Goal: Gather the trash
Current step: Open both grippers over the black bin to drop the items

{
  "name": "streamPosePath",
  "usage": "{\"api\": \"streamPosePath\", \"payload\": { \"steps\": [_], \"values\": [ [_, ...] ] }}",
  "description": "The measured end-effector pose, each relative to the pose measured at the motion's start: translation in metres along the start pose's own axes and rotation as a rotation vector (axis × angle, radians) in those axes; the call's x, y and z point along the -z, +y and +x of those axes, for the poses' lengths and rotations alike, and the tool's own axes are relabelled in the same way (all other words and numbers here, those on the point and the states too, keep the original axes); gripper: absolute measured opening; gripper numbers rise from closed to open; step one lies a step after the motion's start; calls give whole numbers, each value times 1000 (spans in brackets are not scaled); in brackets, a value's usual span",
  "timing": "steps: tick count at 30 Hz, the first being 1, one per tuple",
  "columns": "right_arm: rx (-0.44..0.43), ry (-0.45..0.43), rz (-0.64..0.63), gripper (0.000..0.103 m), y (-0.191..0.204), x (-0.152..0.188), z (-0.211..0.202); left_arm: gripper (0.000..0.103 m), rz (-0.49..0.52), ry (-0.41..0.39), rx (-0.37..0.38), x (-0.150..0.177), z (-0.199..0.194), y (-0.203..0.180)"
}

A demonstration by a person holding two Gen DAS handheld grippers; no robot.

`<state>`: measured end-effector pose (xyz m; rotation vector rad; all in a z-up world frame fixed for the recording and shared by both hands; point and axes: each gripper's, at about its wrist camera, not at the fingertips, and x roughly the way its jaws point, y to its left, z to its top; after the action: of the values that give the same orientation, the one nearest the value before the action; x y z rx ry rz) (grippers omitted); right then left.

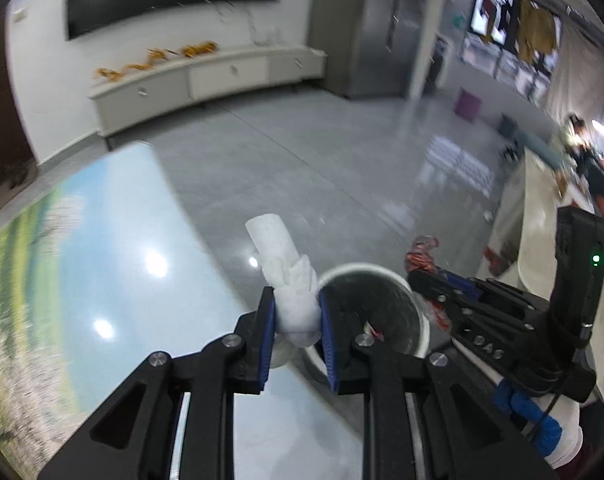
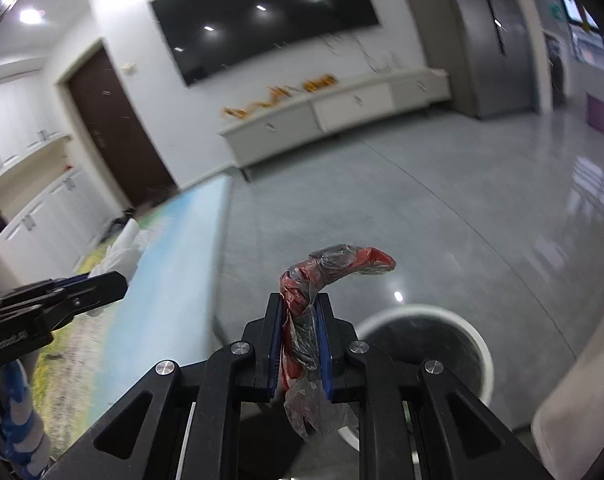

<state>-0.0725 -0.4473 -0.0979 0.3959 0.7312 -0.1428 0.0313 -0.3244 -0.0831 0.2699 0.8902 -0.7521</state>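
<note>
While each claw clamps trash, landscape-print tabletop (image 1: 102,260) beside glossy grey floor (image 1: 321,160), white bin (image 2: 481,344) below

Left tongs (image 1: 296,312): black arms with blue pads, clamped on a white crumpled tissue (image 1: 288,280); right tongs (image 2: 300,328): the same black and blue, clamped on a wrapper (image 2: 321,280) of red and grey clear film. The tabletop (image 1: 114,264), lower left of both views, bears a printed landscape of pale blue sky over green and yellow fields. The bin (image 2: 483,344) has a white rim and dark inside, on a glossy grey floor (image 1: 302,152).
</note>
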Motion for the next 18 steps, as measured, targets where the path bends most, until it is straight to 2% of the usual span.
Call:
{"api": "streamPosePath", "payload": {
  "steps": [7, 10, 12, 13, 14, 16, 17, 18],
  "values": [
    [80, 117, 89, 15, -57, 22, 30, 21, 13, 111, 89, -9, 60, -36],
    [100, 145, 110, 16, -67, 26, 40, 22, 0, 143, 118, -12, 78, -41],
    [115, 155, 123, 18, -72, 27, 45, 27, -23, 160, 150, -14, 84, -41],
    [121, 160, 132, 21, -75, 27, 48, 38, -38, 166, 172, -15, 85, -38],
    [129, 162, 139, 27, -78, 29, 48, 53, -51, 165, 189, -15, 85, -37],
    [144, 165, 147, 38, -82, 30, 51, 62, -63, 143, 196, -15, 82, -37],
    [150, 165, 149, 48, -82, 31, 52, 62, -61, 139, 197, -15, 80, -36],
    [157, 162, 152, 54, -83, 31, 51, 62, -59, 141, 199, -15, 78, -35]
  ]
}}
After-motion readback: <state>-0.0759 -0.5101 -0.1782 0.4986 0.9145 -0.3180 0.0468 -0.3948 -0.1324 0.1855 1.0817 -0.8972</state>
